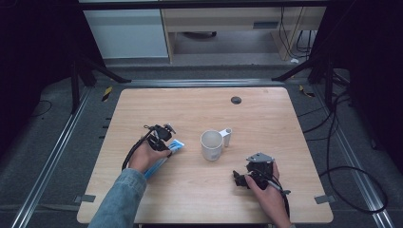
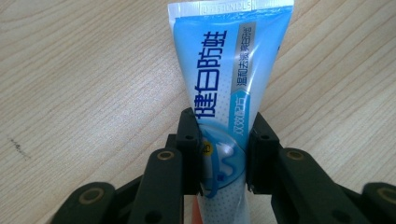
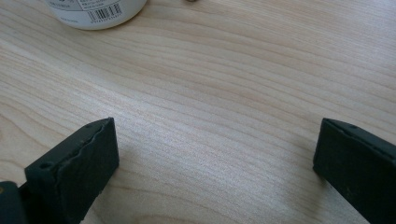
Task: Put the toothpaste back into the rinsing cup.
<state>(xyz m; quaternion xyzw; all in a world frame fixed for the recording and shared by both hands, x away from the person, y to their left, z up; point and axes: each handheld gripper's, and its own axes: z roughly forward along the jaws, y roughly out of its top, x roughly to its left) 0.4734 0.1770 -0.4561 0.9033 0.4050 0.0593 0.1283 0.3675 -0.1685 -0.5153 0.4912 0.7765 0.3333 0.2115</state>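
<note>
Now the left gripper (image 2: 223, 154) clamps the toothpaste tube (image 2: 224, 84) (right gripper (image 3: 215, 163) wide open).

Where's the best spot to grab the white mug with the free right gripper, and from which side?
Grip the mug by its rim wall, one jaw inside and one outside, coming down from above. It stands upright with its mouth open to the top, and the right gripper sits open beside it. The handle points away from that gripper, so the near wall is probably easier to reach.
</note>
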